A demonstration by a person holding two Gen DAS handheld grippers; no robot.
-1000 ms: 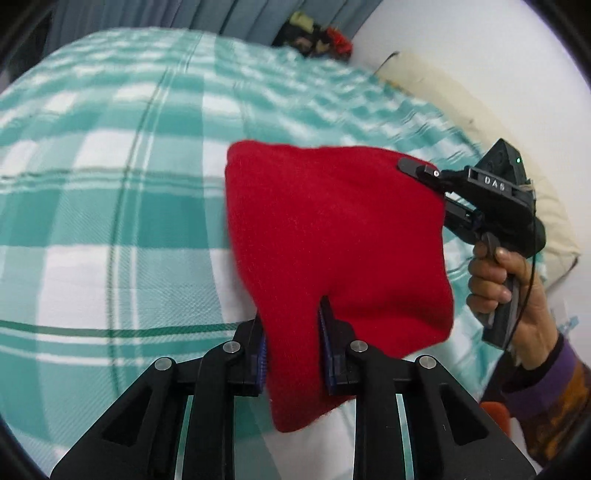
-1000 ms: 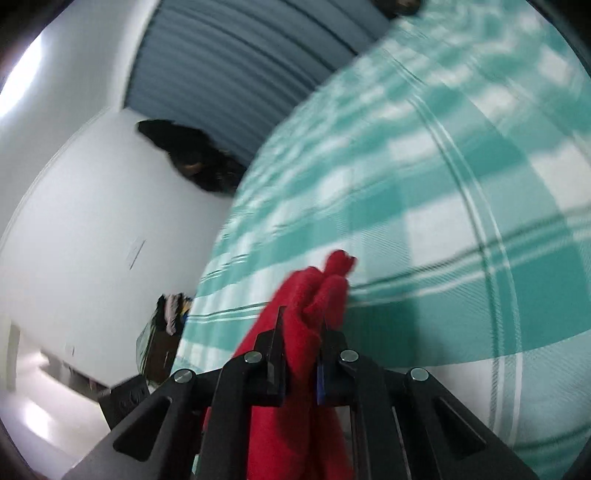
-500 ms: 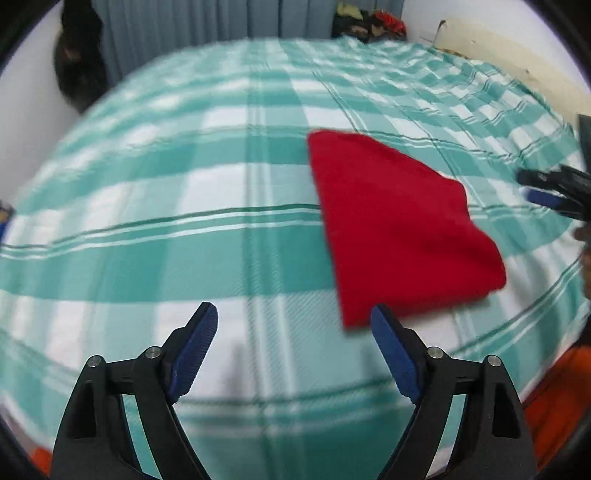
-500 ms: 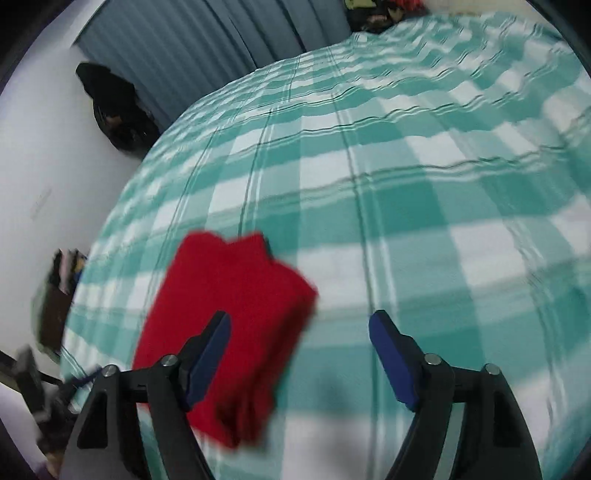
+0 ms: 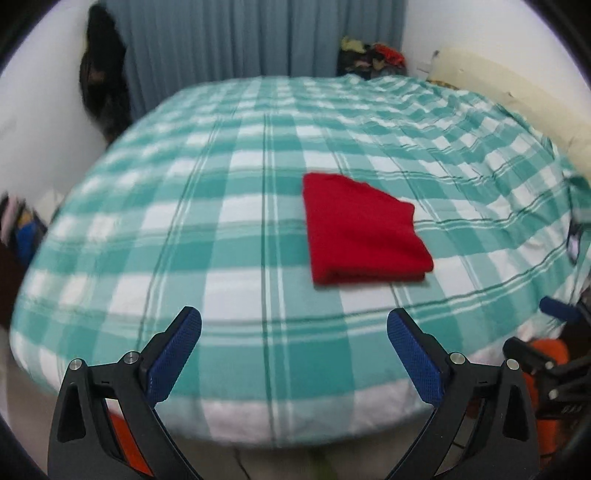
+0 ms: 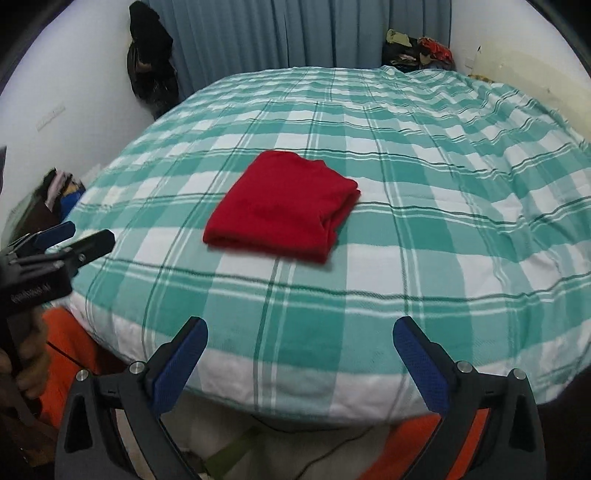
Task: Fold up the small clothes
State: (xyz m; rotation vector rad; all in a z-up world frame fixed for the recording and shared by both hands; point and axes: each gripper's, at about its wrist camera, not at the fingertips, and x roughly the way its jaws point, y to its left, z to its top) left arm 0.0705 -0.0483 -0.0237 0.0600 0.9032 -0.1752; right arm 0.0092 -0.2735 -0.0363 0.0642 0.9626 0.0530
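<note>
Now folded flat on the checked bedspread: red cloth, well in from every edge of the bed, bare cover all round. Short of the bed's near edge, left gripper and right gripper, jaws just spread wide, nothing between, well clear of the cloth. Beyond the far edge, a curtain.

Black tool frames, blue ribbed pads, silver screws.
</note>
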